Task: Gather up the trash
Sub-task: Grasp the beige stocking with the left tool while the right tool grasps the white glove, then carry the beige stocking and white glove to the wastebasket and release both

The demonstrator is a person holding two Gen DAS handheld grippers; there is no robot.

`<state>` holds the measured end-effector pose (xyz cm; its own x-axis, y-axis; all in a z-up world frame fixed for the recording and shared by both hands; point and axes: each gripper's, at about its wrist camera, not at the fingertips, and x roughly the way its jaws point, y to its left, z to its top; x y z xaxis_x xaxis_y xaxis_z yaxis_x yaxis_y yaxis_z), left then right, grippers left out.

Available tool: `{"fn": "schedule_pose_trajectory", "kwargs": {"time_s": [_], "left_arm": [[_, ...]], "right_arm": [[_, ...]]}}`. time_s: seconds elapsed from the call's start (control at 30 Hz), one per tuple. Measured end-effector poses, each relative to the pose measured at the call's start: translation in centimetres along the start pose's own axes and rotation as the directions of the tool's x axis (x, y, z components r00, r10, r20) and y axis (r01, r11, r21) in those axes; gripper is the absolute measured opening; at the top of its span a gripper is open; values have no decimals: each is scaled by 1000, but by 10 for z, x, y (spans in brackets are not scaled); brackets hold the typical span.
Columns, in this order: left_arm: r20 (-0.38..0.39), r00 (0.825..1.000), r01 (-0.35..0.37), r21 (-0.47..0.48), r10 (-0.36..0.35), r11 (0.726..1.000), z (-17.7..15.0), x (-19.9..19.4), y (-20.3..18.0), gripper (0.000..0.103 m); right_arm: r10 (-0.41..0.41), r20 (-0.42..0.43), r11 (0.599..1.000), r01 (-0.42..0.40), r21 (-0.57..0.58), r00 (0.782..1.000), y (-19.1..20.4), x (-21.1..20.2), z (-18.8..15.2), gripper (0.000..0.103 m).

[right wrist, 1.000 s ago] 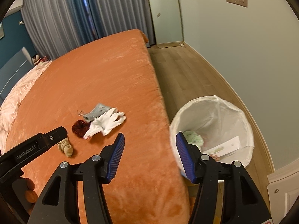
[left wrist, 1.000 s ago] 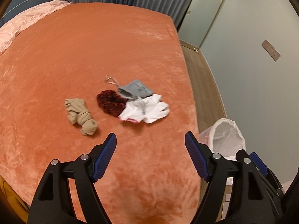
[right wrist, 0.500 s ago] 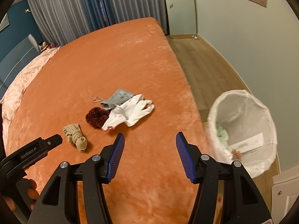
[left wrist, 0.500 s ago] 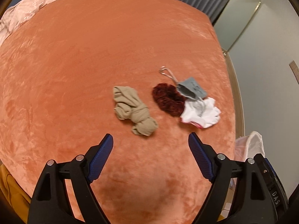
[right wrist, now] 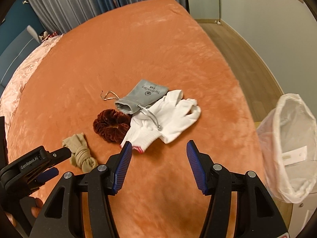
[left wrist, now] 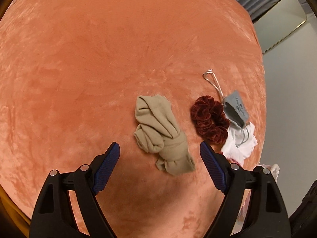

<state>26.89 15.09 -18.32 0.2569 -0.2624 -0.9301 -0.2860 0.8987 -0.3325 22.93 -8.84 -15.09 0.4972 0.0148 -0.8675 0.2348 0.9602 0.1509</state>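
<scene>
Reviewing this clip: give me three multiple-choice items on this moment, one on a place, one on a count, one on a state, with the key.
1. Where does the grey pouch lie?
A. inside the bin
B. partly on the white glove
C. on the floor

2. How many loose items lie on the orange bedspread?
A. two
B. four
C. six

3. How is the left gripper?
A. open above the beige stocking
B. shut on the scrunchie
C. inside the bin

Key: B, its mouth and cord rest over the glove; B, stocking, dark red scrunchie, pouch, glove; A, its pads flank the stocking without touching.
</scene>
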Motion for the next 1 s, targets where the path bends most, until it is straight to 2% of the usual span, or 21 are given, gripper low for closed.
{"fn": "schedule_pose_trajectory", "kwargs": {"time_s": [0.27,0.33,0.43,0.5,0.53,0.6,0.73,1.0], "left_arm": [[-65,998,-16,-8,16,1000,10,36,-7,78],[-89,996,-27,3,27,1000,9,45,-9,70],[-79,995,-56,38,59,998,6,50,-12,62],[-69,995,-65,67,70,996,3,50,-15,57],[-67,995,-63,78,68,995,2,49,-16,52],[-64,996,-55,91,61,994,1,47,-17,48],[-50,998,-33,101,38,994,-6,33,-17,45],[18,1000,2,175,-5,984,-32,-13,-48,45]], "right_arm": [[-11,-70,1000,12,11,997,7,42,3,56],[-9,-89,1000,10,11,996,7,52,2,51],[2,-124,1000,1,26,992,5,63,-2,34],[17,-150,999,-12,33,989,5,70,-7,12],[25,-158,999,-19,35,987,6,72,-10,10],[37,-158,999,-31,39,987,5,69,-15,6],[53,-138,998,-48,42,989,3,52,-20,5],[73,-21,996,-72,58,997,-14,-18,-21,5]]}}
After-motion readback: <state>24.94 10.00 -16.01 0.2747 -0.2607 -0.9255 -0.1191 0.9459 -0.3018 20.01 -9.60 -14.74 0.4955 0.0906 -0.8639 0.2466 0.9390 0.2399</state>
